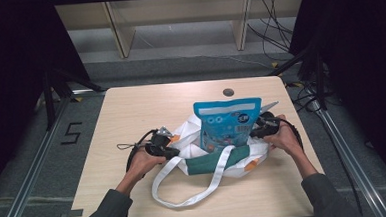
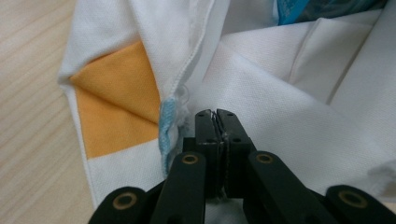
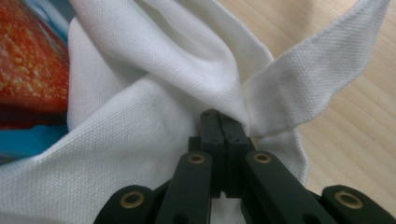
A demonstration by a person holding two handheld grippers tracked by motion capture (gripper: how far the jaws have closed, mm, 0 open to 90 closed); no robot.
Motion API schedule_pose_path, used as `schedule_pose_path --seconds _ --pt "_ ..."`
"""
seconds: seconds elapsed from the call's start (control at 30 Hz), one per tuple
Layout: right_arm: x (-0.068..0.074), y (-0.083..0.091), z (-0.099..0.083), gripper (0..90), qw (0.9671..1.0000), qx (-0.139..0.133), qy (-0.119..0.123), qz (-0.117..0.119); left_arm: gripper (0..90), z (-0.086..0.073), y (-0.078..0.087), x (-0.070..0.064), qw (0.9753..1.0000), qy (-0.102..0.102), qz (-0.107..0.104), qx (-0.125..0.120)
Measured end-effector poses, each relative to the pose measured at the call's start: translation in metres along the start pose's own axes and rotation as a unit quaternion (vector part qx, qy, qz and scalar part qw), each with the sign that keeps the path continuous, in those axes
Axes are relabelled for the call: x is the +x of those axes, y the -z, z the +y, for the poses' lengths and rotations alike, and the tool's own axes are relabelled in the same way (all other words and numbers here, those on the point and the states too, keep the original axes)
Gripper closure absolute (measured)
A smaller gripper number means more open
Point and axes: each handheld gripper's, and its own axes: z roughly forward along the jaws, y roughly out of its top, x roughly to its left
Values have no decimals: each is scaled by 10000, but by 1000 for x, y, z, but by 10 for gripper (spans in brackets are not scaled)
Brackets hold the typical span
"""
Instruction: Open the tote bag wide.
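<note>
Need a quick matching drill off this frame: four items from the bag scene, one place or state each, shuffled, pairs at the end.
Things:
1. left gripper
2. right gripper
3. blue pouch
4. white strap

Places or states:
A. stands upright in the tote bag
B. lies in a loop on the table on the person's side of the bag
C. shut on the bag's cloth by an orange patch
D. shut on white cloth where a strap joins

Pairs: 1-C, 2-D, 3-A, 4-B

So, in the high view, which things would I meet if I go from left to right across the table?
Left hand → left gripper → white cloth bag → blue pouch standing in the bag → right gripper → right hand.
</note>
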Motion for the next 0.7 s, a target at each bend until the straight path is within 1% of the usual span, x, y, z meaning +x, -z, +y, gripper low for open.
schedule_pose_path --seconds 0.03,0.07,0.1,0.13,0.17,0.2,0.23,0.27,0.3,0.33,0.37,0.4,0.43,0.47,0.5,0.53,0.6,0.67,0.7 --pt "-3 2 2 900 9998 162 53 -45 869 0 0 0 10000 0 7 -8" --pt "-7 0 2 900 9995 16 318 -8 862 1 1 0 10000 0 -15 -11" --pt "-5 1 3 900 9998 17 185 106 855 1 2 0 10000 -17 -37 -57" --pt "-6 3 3 900 9996 16 286 51 842 1 3 0 9999 26 -78 -133" --pt "-6 3 2 900 9996 -68 280 31 831 1 5 -1 9997 60 -103 -202" --pt "-1 9 2 889 9999 -2 -117 -8 817 2 7 -2 9996 80 -133 -245" --pt "-1 14 1 875 9999 -82 -115 63 804 3 8 -5 9990 180 -130 -382" --pt "1 20 1 853 9997 -96 -209 89 785 4 12 -5 9988 121 -144 -444" --pt "2 27 0 846 9995 -255 -169 105 751 5 14 -6 9986 149 -139 -497" --pt "3 32 0 838 9992 -316 -212 128 740 6 16 -8 9982 193 -146 -550" --pt "4 37 0 831 9987 -422 -248 144 729 7 19 -9 9982 143 -150 -560" --pt "5 44 -1 823 9982 -513 -287 100 704 7 20 -10 9973 233 -164 -675" --pt "6 48 -1 817 9982 -532 -255 71 689 8 23 -14 9959 364 -220 -797" --pt "6 53 -2 813 9976 -646 -211 89 685 8 25 -14 9957 294 -245 -843" --pt "8 56 -2 810 9970 -730 -242 101 678 9 28 -15 9957 253 -225 -863" --pt "8 59 -2 801 9970 -751 -193 56 663 9 31 -18 9950 315 -239 -912" --pt "9 64 -4 782 9969 -766 -199 -54 625 8 37 -19 9942 318 -284 -985" --pt "12 70 -6 755 9963 -838 -165 -47 600 7 42 -20 9936 331 -271 -1045" --pt "13 72 -7 744 9959 -889 -188 -52 586 6 45 -20 9933 327 -252 -1076"
